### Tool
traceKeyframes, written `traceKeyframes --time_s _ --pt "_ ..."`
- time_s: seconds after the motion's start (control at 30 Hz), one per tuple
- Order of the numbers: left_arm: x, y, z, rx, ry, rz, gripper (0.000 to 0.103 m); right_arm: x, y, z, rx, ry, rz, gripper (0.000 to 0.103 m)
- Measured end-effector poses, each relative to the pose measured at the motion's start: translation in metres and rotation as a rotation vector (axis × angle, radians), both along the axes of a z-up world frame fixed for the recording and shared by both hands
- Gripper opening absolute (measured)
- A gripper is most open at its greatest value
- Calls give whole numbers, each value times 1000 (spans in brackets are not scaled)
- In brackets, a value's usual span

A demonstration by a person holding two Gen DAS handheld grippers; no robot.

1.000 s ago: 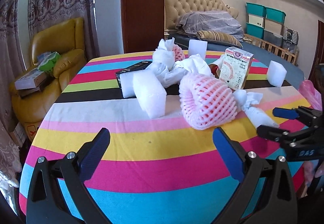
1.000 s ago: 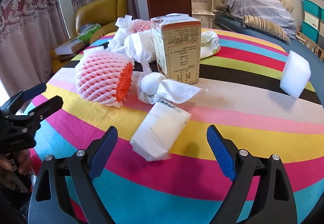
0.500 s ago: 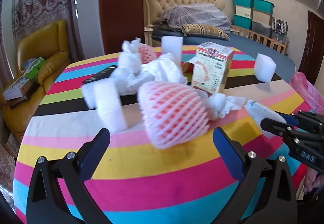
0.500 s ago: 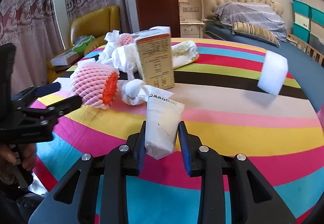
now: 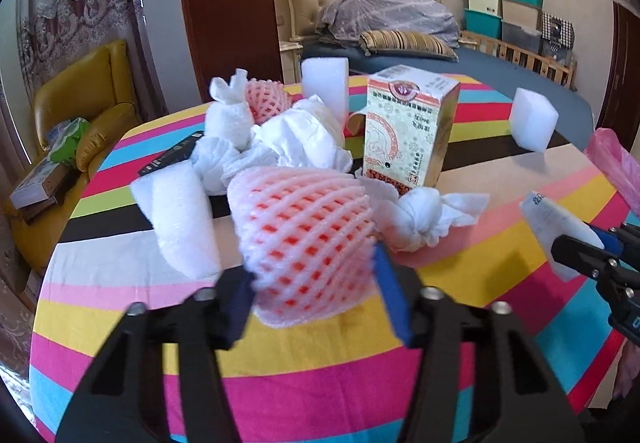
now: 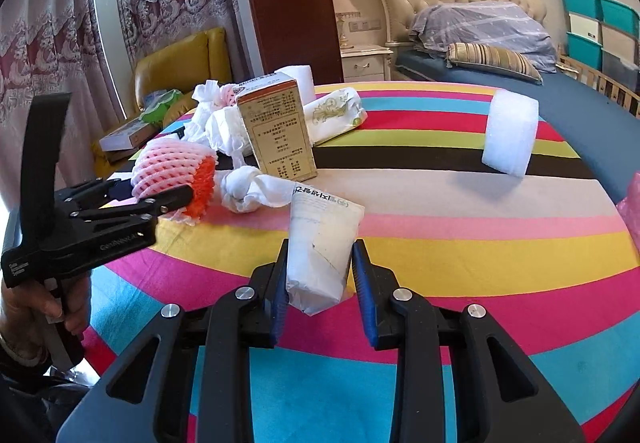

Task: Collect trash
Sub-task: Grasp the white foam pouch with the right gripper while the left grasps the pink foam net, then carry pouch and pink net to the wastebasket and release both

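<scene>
A pink foam fruit net (image 5: pixel 304 219) lies on the striped round table (image 5: pixel 280 355), and my left gripper (image 5: pixel 312 275) has its blue pads against both sides of it, the jaws still closing. The right wrist view shows the same net (image 6: pixel 172 167) between the left gripper (image 6: pixel 156 189) fingers. My right gripper (image 6: pixel 320 275) is shut on a white paper packet (image 6: pixel 324 235) with printed text, held near the table's front. That packet (image 5: pixel 556 219) also shows at the right edge of the left wrist view.
A printed carton (image 5: pixel 408 131) stands mid-table beside crumpled tissues (image 5: pixel 296 143) and a knotted tissue (image 5: pixel 424 215). White foam blocks (image 5: pixel 180 219) (image 5: pixel 534 119) sit left and far right. A pink bag (image 5: pixel 612 163) hangs off the right edge. A yellow armchair (image 5: pixel 88 107) stands behind.
My left gripper came forward onto the pink net and went from wide open to closed around it. The right gripper closed on the white packet and stays shut on it.
</scene>
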State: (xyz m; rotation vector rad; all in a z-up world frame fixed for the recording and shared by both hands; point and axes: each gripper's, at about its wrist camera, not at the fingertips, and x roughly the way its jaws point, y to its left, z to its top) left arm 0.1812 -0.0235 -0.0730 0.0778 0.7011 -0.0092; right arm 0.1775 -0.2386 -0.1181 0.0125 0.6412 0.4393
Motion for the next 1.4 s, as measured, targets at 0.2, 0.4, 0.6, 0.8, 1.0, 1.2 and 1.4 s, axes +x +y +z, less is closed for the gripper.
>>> traceKeyframes --time_s 0.2,0.4,0.6,0.8,1.0,1.2,1.4 --pt "-19 0 7 15 -47 -14 23 -4 0 4 11 -15 3 30" --pt "-33 -3 18 9 -87 -33 22 -10 -7 10 26 -35 -9 30" --pt "-47 -13 29 14 -117 -69 22 -15 -23 16 49 -57 -34 30" --pt "-52 -40 35 15 -126 -139 22 -23 -49 20 70 -76 -82 30" --pt "-50 -69 37 -9 -133 -210 22 -28 -79 19 87 -84 -144 30" --pt "-47 -102 40 -39 -162 -298 22 -35 -102 23 74 -117 -197 30" --pt "-47 -142 47 -76 -210 -403 22 -40 -125 26 58 -147 -250 30"
